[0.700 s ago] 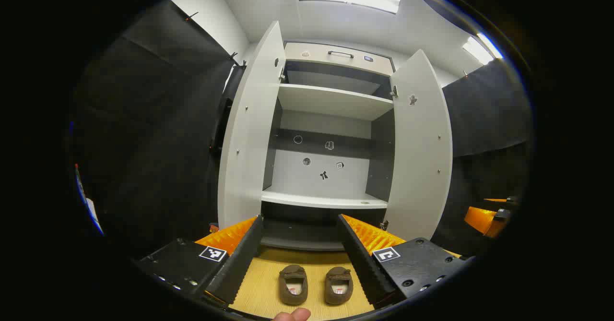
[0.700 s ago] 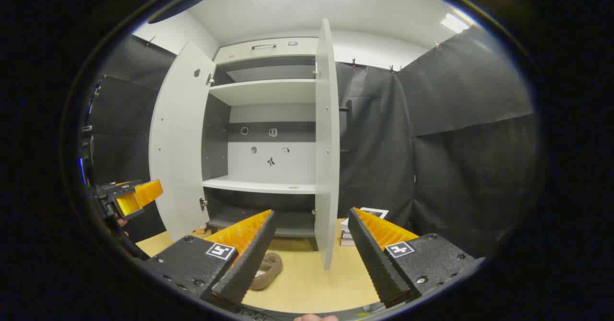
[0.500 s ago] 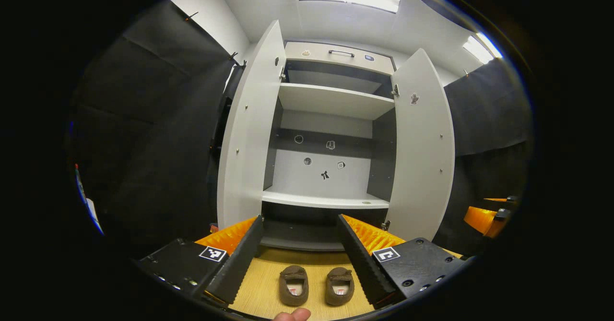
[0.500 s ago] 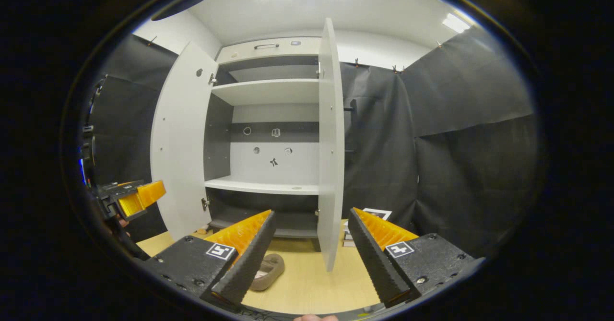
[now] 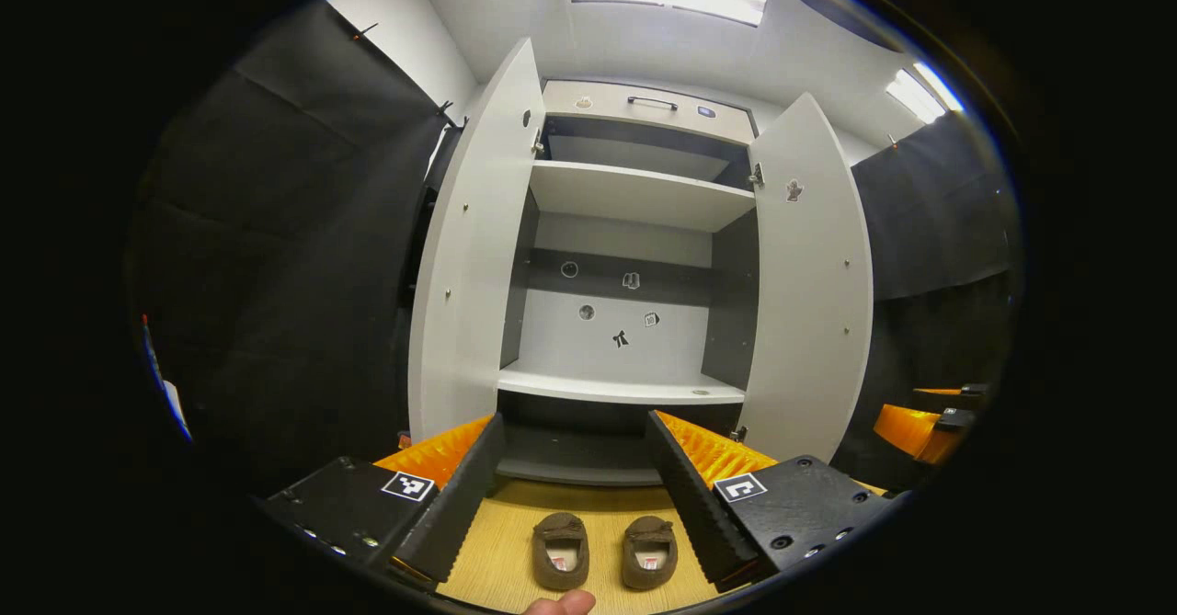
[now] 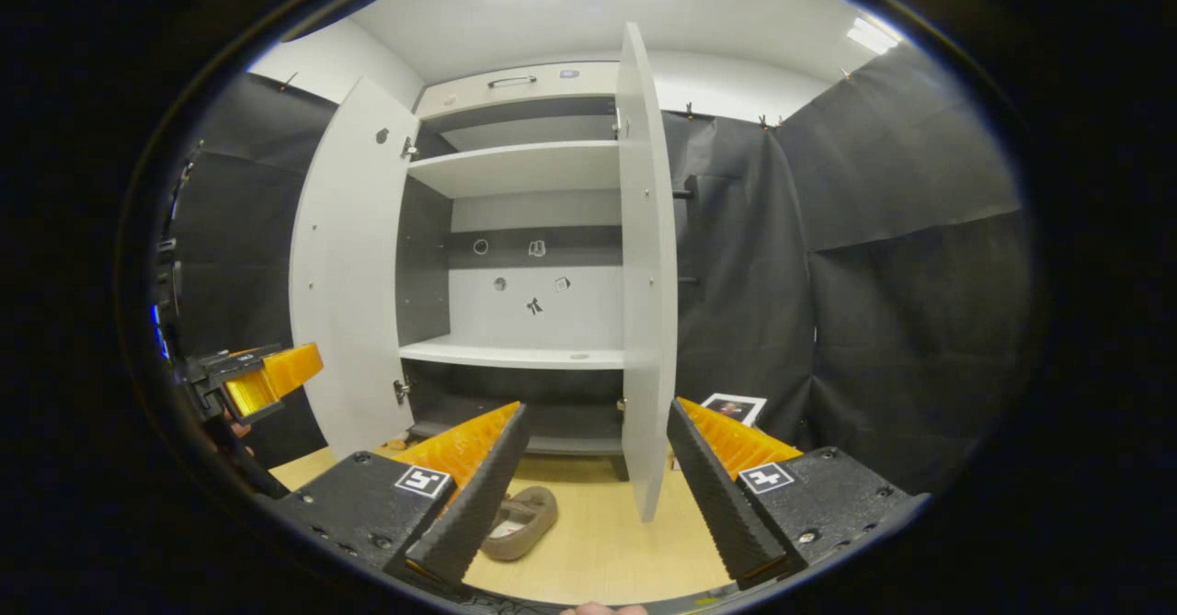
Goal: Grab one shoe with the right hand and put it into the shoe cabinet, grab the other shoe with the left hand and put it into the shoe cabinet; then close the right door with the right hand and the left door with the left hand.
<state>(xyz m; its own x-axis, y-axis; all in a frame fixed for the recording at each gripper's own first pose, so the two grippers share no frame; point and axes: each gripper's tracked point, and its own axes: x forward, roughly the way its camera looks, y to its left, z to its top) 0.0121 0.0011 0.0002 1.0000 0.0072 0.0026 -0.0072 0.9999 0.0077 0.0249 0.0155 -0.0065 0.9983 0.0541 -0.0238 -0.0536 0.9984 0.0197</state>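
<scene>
Two brown slip-on shoes, the left shoe (image 5: pixel 559 552) and the right shoe (image 5: pixel 649 552), sit side by side on the wooden floor before the white shoe cabinet (image 5: pixel 634 197). Both doors stand wide: the left door (image 5: pixel 469 256) and the right door (image 5: pixel 814 284). My left gripper (image 5: pixel 575 495) hovers open above the pair, empty. My right gripper (image 6: pixel 593 486) is open and empty too, with one shoe (image 6: pixel 519 523) just past its left finger and the right door's edge (image 6: pixel 648 275) straight ahead. The left gripper (image 6: pixel 262 381) appears at the far left of the right gripper view.
The cabinet has a lower shelf (image 5: pixel 621 385), an upper shelf (image 5: pixel 639 194) and a dark bottom compartment (image 5: pixel 575 445). A stack of papers (image 6: pixel 731 408) lies on the floor right of the cabinet. Black cloth walls close in on both sides. A fingertip (image 5: pixel 561 604) shows at the bottom edge.
The right gripper has shifted nearer the cabinet, so the right door's edge looms larger and the shoe sits slightly to the right. The left gripper has barely moved.
</scene>
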